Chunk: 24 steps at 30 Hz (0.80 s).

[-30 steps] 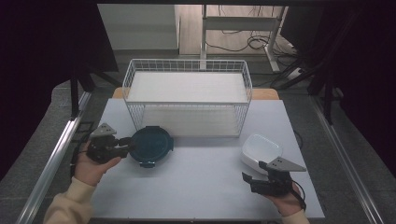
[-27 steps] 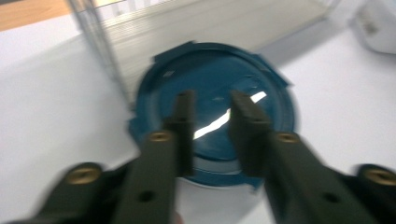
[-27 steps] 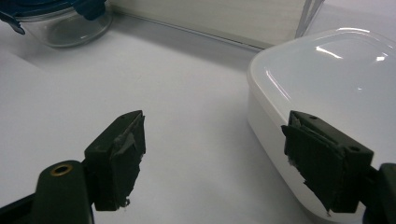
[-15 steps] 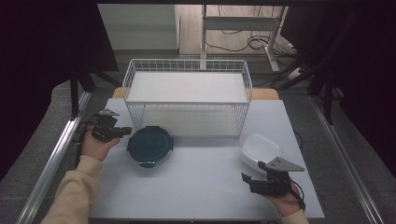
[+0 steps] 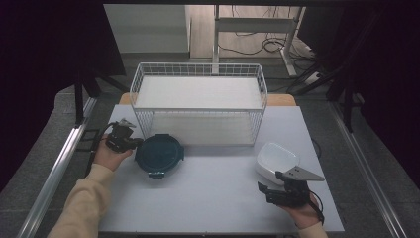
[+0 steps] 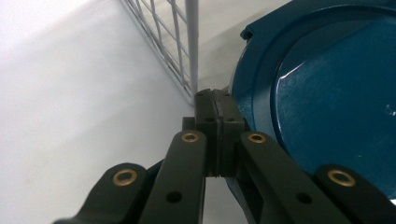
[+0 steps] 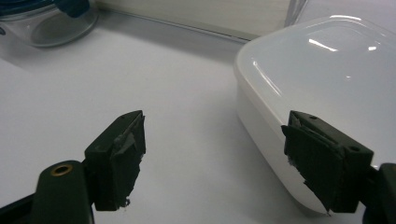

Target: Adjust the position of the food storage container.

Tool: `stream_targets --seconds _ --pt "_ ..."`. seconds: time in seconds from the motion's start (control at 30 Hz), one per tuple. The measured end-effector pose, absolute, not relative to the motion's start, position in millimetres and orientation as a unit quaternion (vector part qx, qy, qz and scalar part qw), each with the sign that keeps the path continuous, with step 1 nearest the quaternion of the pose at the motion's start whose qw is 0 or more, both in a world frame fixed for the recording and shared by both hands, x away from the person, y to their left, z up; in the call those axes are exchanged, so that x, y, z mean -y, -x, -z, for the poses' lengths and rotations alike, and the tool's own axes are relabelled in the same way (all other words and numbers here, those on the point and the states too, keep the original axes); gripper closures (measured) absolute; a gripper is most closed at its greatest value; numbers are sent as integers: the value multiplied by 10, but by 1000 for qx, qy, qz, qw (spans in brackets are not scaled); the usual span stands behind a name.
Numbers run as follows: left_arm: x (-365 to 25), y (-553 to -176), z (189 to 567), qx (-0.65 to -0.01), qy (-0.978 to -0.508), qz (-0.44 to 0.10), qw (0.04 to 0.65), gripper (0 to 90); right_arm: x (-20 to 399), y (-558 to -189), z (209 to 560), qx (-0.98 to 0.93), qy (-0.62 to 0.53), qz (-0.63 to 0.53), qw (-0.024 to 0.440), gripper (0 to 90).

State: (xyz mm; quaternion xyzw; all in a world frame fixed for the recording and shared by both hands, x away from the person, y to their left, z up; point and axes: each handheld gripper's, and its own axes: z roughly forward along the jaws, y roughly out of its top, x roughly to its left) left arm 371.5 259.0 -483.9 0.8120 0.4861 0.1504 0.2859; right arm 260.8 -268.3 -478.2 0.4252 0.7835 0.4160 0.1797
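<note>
Nearest to you, your right gripper (image 5: 271, 191) rests low on the white table (image 5: 213, 198) with its jaws spread wide and nothing between them; in the right gripper view the two black pads (image 7: 123, 154) stand well apart, and the white lidded container (image 5: 277, 159) sits just beyond, close to the right-hand pad. Further up on the other side, your left gripper (image 5: 134, 144) is pressed fully together, its tips meeting with nothing caught between them, right at the rim of the round dark blue lid (image 5: 159, 153) of a clear container. In the left gripper view those closed tips (image 6: 216, 109) sit just beside the lid's edge and near the corner post of the white wire basket (image 5: 198, 106), which stands at the far side of the table, behind both containers.
</note>
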Motion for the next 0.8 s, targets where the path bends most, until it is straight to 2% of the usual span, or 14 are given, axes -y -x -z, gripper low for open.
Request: stream_targets --seconds 0.37,0.8 --pt "-2501 -3702 4848 -471 -819 -140 296 900 2674 -2628 4763 -779 -428 -422 179 209" --pt "-2219 -3676 4846 -444 -830 -138 307 900 2645 -2661 4758 -781 -421 -426 176 208"
